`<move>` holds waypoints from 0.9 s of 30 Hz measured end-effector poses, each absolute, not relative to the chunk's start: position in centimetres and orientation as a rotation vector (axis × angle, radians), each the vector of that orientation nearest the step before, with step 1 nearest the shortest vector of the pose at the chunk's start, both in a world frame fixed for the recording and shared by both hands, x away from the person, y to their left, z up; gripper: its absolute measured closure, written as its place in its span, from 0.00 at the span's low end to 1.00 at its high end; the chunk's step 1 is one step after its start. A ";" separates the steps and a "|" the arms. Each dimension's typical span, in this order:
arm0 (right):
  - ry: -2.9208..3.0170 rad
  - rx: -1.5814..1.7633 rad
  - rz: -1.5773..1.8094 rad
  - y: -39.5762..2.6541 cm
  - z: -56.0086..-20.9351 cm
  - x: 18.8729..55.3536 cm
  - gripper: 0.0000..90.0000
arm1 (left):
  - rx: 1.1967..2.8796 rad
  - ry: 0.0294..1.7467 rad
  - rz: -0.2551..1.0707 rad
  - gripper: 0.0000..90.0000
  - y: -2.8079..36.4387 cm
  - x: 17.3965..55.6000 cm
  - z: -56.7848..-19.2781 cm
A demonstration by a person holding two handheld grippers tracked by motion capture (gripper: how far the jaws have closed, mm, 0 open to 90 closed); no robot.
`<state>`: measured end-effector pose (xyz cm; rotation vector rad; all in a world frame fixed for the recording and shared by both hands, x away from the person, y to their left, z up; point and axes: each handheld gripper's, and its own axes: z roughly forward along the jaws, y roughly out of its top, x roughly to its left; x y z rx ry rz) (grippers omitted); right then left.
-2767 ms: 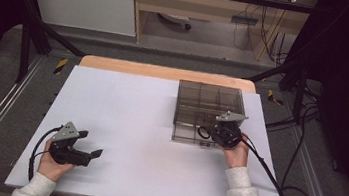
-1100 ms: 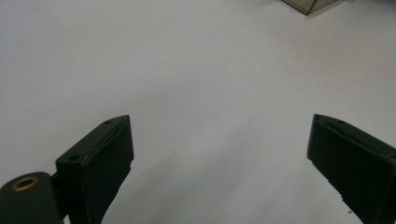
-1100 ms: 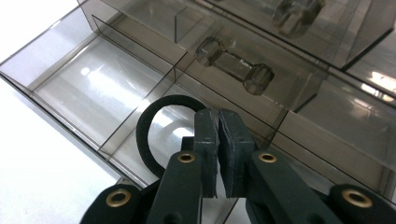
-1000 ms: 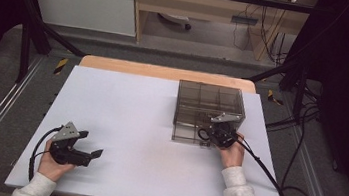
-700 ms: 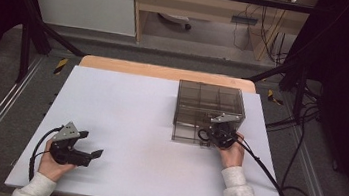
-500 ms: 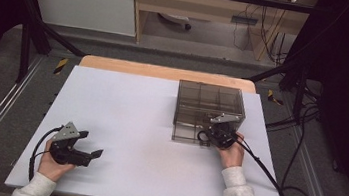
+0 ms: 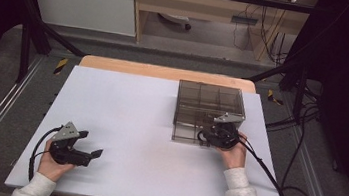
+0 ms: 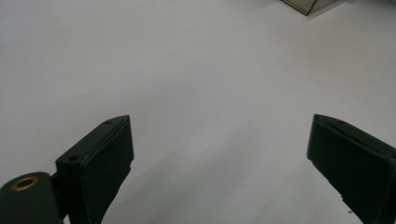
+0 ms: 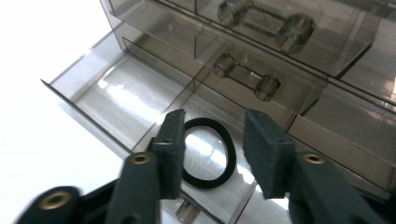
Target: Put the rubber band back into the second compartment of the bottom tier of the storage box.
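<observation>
Your smoky clear drawer box (image 7: 207,107) sits at the table's (image 7: 134,118) far right, and its bottom drawer (image 9: 116,88) is pulled out toward you. Lying flat on that drawer's floor is the black hair tie (image 9: 208,151), a thin, plain, slightly oval loop. Your right gripper (image 9: 212,149) hangs over it, jaws just parted, standing either side of the loop and gripping nothing. The drawer's left half is bare, its low front wall just beside your jaws. Your left gripper (image 8: 219,154) rests wide open and unloaded near the front left edge, with broad white tabletop between it and the box.
</observation>
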<state>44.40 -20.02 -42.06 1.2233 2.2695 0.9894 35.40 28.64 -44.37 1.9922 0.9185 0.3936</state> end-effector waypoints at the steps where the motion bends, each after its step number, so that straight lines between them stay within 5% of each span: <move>1: 2.270 1.226 0.998 -20.0 -42.0 44.3 0.59 | 1.992 0.919 0.393 0.08 28.6 35.4 -44.4; 15: 2.267 1.201 1.050 -20.0 -41.3 42.9 0.19 | 1.993 0.919 0.393 0.08 28.6 35.4 -44.4; 27: 2.258 1.179 1.051 -20.2 -41.0 41.9 0.04 | 1.987 0.920 0.396 0.08 28.7 35.4 -44.3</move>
